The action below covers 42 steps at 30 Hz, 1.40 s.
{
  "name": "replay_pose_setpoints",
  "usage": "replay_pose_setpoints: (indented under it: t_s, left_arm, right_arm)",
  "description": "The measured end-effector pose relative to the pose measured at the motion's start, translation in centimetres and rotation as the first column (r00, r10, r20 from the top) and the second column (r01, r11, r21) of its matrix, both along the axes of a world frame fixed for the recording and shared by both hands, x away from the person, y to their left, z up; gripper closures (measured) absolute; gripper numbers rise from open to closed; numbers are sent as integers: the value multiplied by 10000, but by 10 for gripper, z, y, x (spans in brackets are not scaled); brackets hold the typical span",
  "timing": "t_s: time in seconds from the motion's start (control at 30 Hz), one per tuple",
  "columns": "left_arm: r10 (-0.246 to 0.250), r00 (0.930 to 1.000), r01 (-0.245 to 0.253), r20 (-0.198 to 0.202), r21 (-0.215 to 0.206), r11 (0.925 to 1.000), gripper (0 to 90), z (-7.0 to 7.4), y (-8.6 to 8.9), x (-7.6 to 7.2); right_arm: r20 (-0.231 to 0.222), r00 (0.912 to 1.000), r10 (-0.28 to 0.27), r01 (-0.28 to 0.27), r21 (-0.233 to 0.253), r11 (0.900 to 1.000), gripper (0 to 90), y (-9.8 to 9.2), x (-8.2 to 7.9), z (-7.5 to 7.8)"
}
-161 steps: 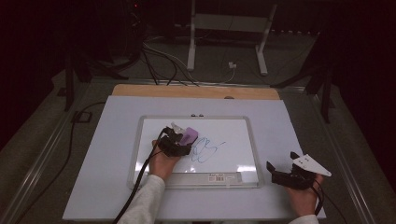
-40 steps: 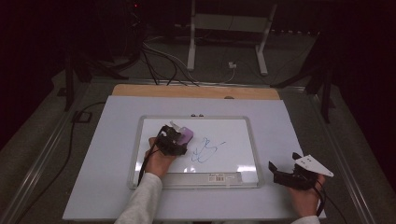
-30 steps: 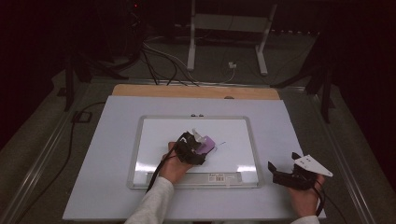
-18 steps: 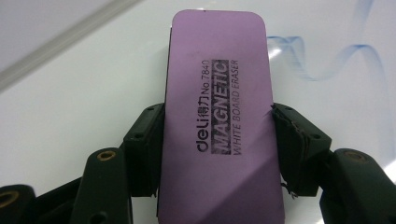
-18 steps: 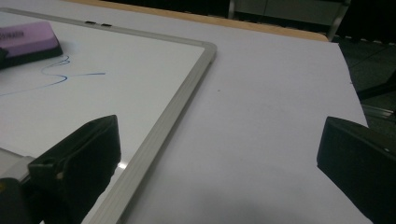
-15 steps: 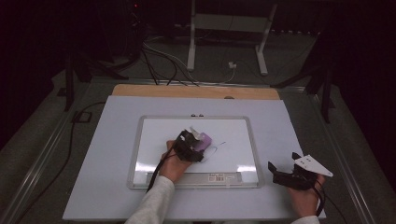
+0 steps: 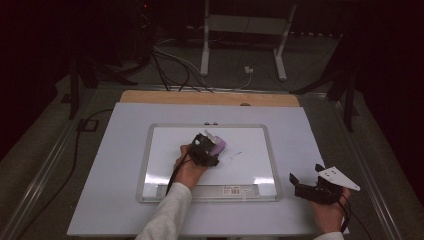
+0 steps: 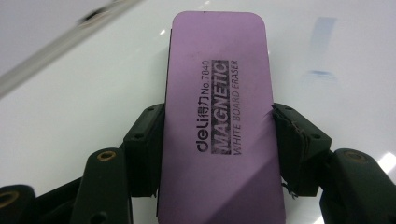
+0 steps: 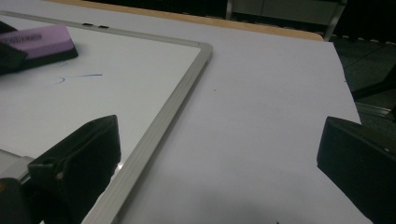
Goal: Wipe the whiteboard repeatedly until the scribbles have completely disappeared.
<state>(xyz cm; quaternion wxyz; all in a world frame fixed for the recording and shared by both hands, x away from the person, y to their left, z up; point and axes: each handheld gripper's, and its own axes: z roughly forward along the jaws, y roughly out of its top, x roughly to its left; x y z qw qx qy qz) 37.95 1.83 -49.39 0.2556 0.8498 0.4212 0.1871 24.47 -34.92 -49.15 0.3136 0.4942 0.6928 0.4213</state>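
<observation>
**Scribble nearly gone from the whiteboard**

The left gripper point(image 7: 207, 146) clamps a purple magnetic eraser point(image 8: 219, 121) between both jaws and presses it flat near the middle of the whiteboard point(image 7: 155, 165). Since a second ago it has swept right across the blue scribble, and most of that ink is gone. A short blue stroke point(image 7: 236, 155) remains just right of the eraser, so wiping looks almost finished. The right gripper point(image 7: 303, 185) rests spread wide and empty on the white table point(image 7: 115, 150), right of the board's frame.
</observation>
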Motion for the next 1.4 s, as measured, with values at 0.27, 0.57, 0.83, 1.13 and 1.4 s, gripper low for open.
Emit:
replay_pose_setpoints:
  t_s: [0.27,0.57,0.83,1.13,1.4]
  left_arm:
    - [-421,9987,413,-271,-319,9986,419,0,-18,5]
    - [-2331,9716,2301,-397,-683,9708,419,0,-51,-21]
    - [-461,9989,459,51,370,9983,419,1,-23,1]
    - [-715,9972,713,-238,-87,9974,419,1,-30,2]
    - [-2013,9793,2014,-227,17,9795,419,2,-53,-19]
  right_arm:
    - [-39,9999,141,-141,-79,9999,0,5,2,-1]
    - [-21,9999,121,-121,-72,9999,0,4,2,-1]
    - [-16,10000,17,-17,-3,10000,0,0,1,0]
    - [-44,9999,138,-139,-74,9999,0,4,2,-1]
    - [-47,9999,155,-156,-93,9998,0,5,2,-1]
